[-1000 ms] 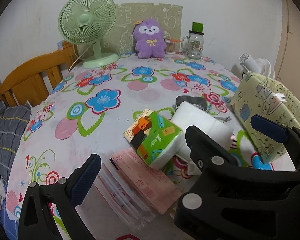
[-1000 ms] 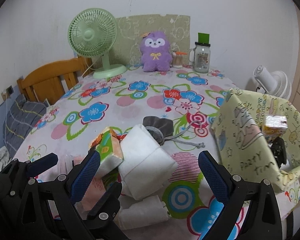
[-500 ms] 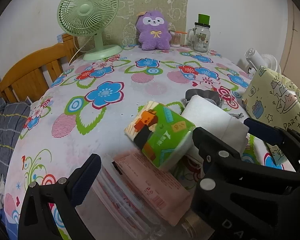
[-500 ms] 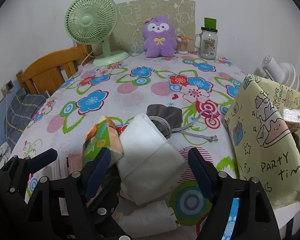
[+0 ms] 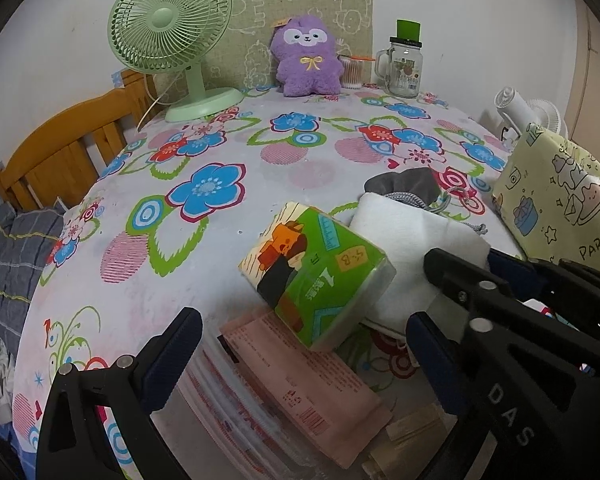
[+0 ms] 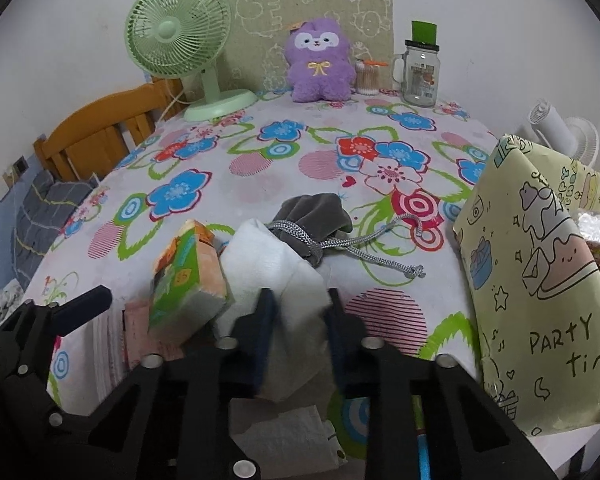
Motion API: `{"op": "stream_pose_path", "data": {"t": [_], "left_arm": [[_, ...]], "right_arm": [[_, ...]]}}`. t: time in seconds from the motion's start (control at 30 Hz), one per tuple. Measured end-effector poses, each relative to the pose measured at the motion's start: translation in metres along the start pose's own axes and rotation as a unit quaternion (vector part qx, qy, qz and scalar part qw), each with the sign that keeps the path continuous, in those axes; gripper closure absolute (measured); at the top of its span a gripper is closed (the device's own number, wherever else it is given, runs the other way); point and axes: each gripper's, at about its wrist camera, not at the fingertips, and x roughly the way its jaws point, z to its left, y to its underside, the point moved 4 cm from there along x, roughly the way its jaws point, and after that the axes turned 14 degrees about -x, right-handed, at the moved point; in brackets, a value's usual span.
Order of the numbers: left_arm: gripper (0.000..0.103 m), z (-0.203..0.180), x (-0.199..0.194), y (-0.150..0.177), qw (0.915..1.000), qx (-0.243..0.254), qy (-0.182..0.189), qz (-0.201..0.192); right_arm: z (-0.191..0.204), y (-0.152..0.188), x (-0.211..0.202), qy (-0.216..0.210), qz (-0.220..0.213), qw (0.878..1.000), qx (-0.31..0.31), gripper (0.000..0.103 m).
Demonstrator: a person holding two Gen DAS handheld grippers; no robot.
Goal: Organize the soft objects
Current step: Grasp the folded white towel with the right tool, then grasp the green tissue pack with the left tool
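the counter (image 6: pixel 260 176) lies bare and open beyond the white cloth bundle (image 6: pixel 276 264), its near edge crowded. right tool (image 6: pixel 300 320) is closing, pads pinching the bundle's near end. left tool (image 5: pixel 300 344) gapes wide just left of it, around the green tissue pack (image 5: pixel 320 276).

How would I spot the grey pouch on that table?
Start at the yellow party bag on the right edge of the table. Beside it, a white pack lies against a green tissue pack. The grey pouch sits just behind the white pack, trailing a braided cord.
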Motion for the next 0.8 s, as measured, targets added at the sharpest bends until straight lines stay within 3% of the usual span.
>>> {"op": "stream_pose_path", "data": {"t": [0.17,0.5,0.8], "left_arm": [[0.0,-0.002,0.0,-0.001,1.0,-0.002,0.001,-0.001],[0.001,-0.007,-0.004,-0.016,0.9997,-0.01,0.014,-0.015],[0.001,-0.006,0.012,-0.023,0.9997,-0.018,0.017,0.006]], "right_arm": [[0.0,-0.002,-0.008,-0.003,-0.014,1.0,-0.005,0.089],[-0.005,-0.018,-0.023,0.012,-0.049,0.999,-0.013,0.089],[-0.012,-0.03,-0.015,0.021,-0.055,0.998,-0.01,0.089]]}}
